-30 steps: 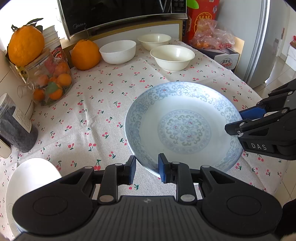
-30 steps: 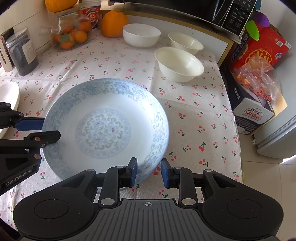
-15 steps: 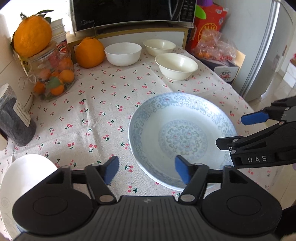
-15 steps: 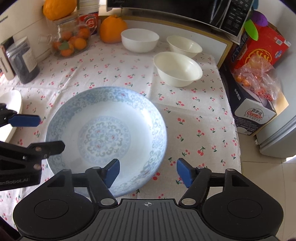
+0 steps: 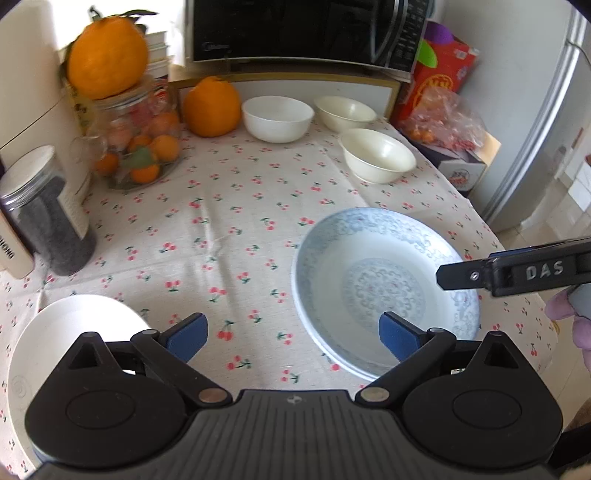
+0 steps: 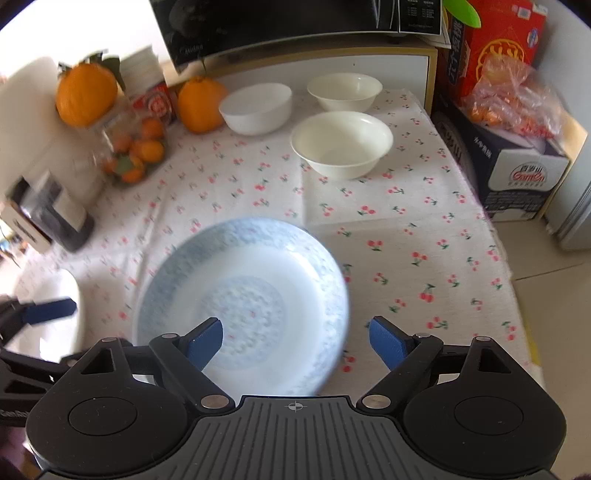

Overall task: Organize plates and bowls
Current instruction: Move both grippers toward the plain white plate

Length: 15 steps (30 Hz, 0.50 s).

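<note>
A blue-patterned plate (image 5: 384, 288) lies flat on the cherry-print tablecloth (image 5: 221, 221); it also shows blurred in the right wrist view (image 6: 251, 295). My left gripper (image 5: 293, 334) is open, just in front of the plate's left rim. My right gripper (image 6: 295, 338) is open over the plate's near right rim, holding nothing; its side shows in the left wrist view (image 5: 517, 271). A white plate (image 5: 55, 343) lies at the near left. Three white bowls (image 5: 277, 118) (image 5: 345, 112) (image 5: 376, 155) stand at the back.
An orange fruit (image 5: 212, 107), a jar of oranges (image 5: 136, 144) and a dark jar (image 5: 48, 218) stand at the back left. A microwave (image 5: 306, 33) sits behind the bowls. Boxes (image 6: 517, 158) and a fridge (image 5: 543, 122) stand right of the table edge.
Both grippers let go of the blue-patterned plate, opened wide and drew back. The plate now rests on the cloth.
</note>
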### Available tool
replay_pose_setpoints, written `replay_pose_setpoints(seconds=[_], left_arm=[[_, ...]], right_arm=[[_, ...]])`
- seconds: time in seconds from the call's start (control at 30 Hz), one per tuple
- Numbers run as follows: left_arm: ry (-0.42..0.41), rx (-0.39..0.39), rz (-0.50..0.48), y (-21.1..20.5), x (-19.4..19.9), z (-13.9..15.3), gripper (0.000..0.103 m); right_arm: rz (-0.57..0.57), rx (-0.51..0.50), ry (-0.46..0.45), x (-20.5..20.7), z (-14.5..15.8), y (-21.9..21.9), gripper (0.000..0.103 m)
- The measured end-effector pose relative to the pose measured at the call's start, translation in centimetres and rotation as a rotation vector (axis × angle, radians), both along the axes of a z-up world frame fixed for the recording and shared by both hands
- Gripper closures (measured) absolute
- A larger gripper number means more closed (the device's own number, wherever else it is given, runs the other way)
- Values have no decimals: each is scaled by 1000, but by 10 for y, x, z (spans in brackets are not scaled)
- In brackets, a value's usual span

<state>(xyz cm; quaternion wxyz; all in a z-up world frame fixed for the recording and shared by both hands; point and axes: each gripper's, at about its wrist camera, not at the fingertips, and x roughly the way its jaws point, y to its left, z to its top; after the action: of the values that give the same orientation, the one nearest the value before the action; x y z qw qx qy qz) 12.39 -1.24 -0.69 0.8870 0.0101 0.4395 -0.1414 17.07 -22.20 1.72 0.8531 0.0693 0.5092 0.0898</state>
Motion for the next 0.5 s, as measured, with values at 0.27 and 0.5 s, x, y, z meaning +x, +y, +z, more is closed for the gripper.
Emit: replay_pose_setpoints(seconds=[0.27,0.5], left_arm=[[-9,-28,86,36,0,6,1],[-20,-60,156,70,0,11,1]], right_arm=[[24,50,-81,-1,14,19,14],[77,77,-146,-1,20,49,13]])
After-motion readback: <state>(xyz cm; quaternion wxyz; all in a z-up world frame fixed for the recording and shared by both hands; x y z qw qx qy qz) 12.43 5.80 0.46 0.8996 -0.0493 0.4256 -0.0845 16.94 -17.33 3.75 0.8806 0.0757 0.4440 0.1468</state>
